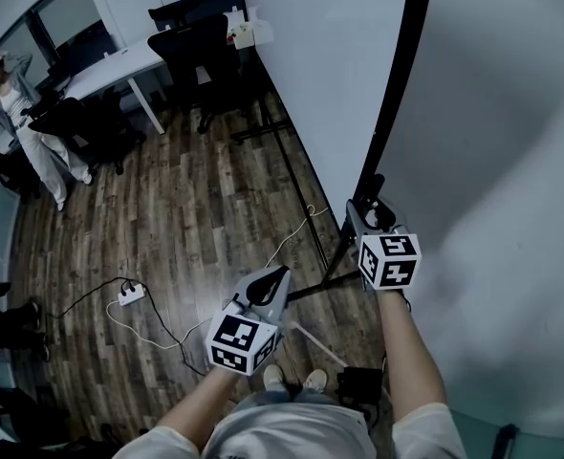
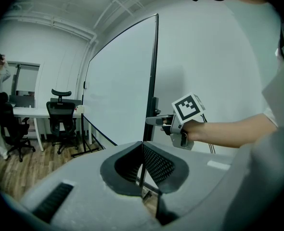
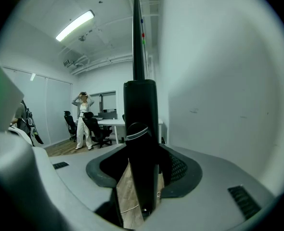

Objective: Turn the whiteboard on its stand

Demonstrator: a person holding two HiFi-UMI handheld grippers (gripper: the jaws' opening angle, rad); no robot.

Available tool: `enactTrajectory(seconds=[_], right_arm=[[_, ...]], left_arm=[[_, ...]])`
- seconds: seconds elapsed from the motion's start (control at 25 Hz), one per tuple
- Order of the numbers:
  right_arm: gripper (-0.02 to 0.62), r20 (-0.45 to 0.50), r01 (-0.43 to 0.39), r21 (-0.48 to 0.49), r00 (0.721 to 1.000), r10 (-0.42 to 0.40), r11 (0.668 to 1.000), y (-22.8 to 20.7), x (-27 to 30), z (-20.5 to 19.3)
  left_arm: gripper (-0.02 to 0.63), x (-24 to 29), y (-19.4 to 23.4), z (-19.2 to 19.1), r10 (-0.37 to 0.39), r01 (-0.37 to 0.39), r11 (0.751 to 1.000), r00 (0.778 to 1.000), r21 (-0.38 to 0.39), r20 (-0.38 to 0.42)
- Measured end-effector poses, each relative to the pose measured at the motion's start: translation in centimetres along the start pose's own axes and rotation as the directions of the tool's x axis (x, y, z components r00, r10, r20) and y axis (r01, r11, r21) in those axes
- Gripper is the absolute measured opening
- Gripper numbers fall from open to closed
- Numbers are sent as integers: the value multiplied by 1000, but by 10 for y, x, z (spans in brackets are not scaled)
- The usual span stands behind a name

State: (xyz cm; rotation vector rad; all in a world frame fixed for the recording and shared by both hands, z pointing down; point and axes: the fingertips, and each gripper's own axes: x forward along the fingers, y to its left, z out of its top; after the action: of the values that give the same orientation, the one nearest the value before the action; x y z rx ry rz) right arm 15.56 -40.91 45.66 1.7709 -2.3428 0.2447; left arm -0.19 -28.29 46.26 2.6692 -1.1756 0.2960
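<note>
At whiteboard frame [image 3: 139, 124]: right claw [image 3: 146, 174] wide apart around it; left claw [image 2: 143, 165] together.

the whiteboard [image 1: 301, 94] is plain white with a thin black frame, and its stand [image 3: 141, 129] is black. the left gripper [image 1: 280, 275] and the right gripper [image 1: 372, 197] are grey with black mesh-textured fingers [image 2: 159, 165], and each carries a cube of black-and-white square markers. the floor [image 1: 196, 208] is dark brown wood-grain planks. the office chairs [image 1: 201, 46] are black, and the bench [image 1: 119, 65] and power strip [image 1: 131, 295] are white.
</note>
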Motion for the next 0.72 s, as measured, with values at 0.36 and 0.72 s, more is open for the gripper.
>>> enactTrajectory(seconds=[0.36, 0.72], right_arm=[[189, -8, 8, 17, 1000, -8, 1000, -1, -10, 0], [173, -8, 18, -11, 1000, -18, 1000, -1, -32, -8]], left_arm=[[11, -9, -6, 4, 0, 0, 1000, 1000, -1, 4], [11, -25, -21, -2, -4, 4, 1000, 1000, 9, 3]])
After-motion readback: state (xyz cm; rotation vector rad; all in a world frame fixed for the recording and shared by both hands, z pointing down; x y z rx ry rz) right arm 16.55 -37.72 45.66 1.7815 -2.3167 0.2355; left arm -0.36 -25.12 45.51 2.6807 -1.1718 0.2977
